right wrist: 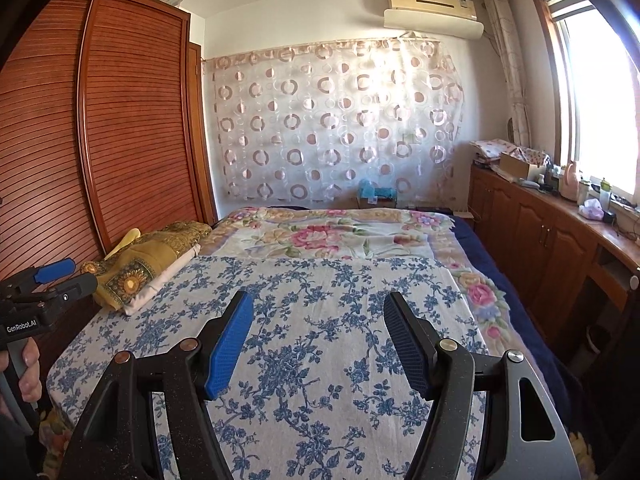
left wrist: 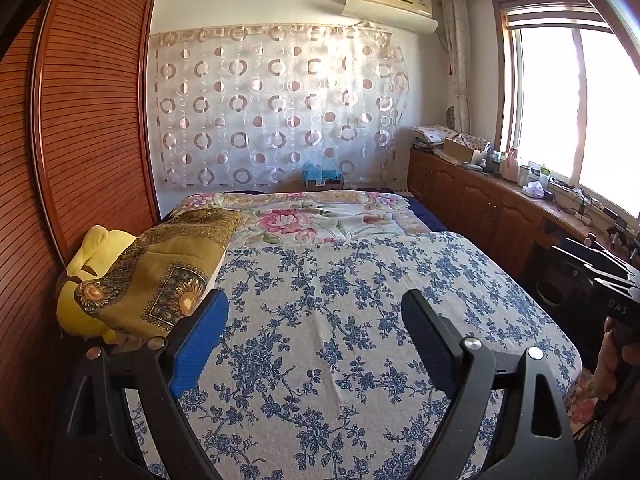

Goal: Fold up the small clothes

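A white cloth with a blue flower print [left wrist: 340, 312] lies spread flat over the near half of the bed; it also shows in the right wrist view [right wrist: 304, 320]. My left gripper [left wrist: 316, 304] is open and empty, held above the cloth near its left side. My right gripper [right wrist: 318, 308] is open and empty above the cloth's middle. The left gripper also shows at the left edge of the right wrist view [right wrist: 66, 276]. A folded gold patterned cloth [left wrist: 160, 272] lies at the bed's left edge, also in the right wrist view [right wrist: 136, 264].
A yellow plush item [left wrist: 88, 264] lies under the gold cloth. A pink floral blanket [left wrist: 304, 216] covers the far bed. A louvred wooden wardrobe [left wrist: 88, 120] stands left. Wooden cabinets [right wrist: 552, 232] with clutter run under the window on the right.
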### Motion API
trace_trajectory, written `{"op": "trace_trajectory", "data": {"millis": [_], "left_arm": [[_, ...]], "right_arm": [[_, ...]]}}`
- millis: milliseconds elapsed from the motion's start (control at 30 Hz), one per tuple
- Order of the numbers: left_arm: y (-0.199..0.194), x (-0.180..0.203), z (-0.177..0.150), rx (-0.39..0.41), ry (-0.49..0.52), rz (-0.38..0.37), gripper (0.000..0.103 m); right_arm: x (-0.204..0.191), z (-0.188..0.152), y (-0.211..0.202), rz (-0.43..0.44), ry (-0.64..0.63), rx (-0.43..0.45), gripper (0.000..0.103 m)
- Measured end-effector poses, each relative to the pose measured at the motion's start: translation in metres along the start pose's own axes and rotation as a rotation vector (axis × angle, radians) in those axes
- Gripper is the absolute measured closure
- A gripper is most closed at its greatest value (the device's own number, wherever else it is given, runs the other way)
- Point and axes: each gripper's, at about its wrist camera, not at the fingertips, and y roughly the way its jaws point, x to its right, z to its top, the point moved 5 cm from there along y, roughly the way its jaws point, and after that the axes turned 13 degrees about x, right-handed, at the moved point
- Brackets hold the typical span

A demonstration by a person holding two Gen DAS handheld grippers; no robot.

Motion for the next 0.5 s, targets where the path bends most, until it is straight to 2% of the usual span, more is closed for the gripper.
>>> {"op": "trace_trajectory", "data": {"millis": [500], "left_arm": [[-0.0076, 0.0083, 0.0057, 0.015, 0.006, 0.003, 0.014]], "right_arm": [[0.0092, -0.0019, -0.0066, -0.005, 0.008, 0.007, 0.033]]}}
